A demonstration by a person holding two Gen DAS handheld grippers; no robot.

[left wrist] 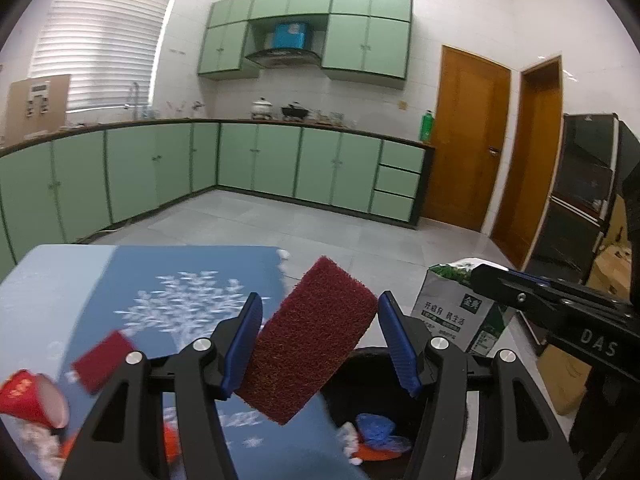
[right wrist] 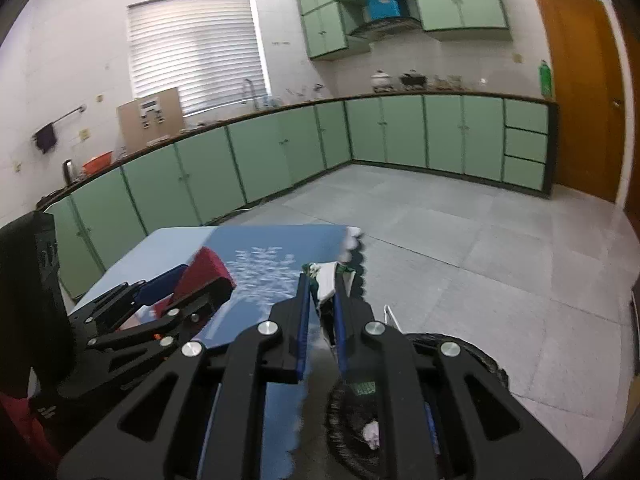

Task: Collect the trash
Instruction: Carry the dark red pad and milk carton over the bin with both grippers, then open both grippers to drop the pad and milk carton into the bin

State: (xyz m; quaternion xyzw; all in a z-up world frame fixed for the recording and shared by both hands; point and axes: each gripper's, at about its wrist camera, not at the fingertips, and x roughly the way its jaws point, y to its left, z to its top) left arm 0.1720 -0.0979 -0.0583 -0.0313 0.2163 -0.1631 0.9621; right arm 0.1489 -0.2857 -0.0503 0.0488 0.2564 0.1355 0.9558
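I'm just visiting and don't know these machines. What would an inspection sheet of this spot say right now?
Surface: table under a blue cloth with a white tree print.
Job's things: dark red scouring pad; green and white carton; black-lined bin with scraps inside.
Clutter: red paper cup on its side, small red piece.
Tongs: left tongs grip the pad; right tongs shut on the carton.
Cables: nothing seen.
Surroundings: green kitchen cabinets, wooden doors, tiled floor.
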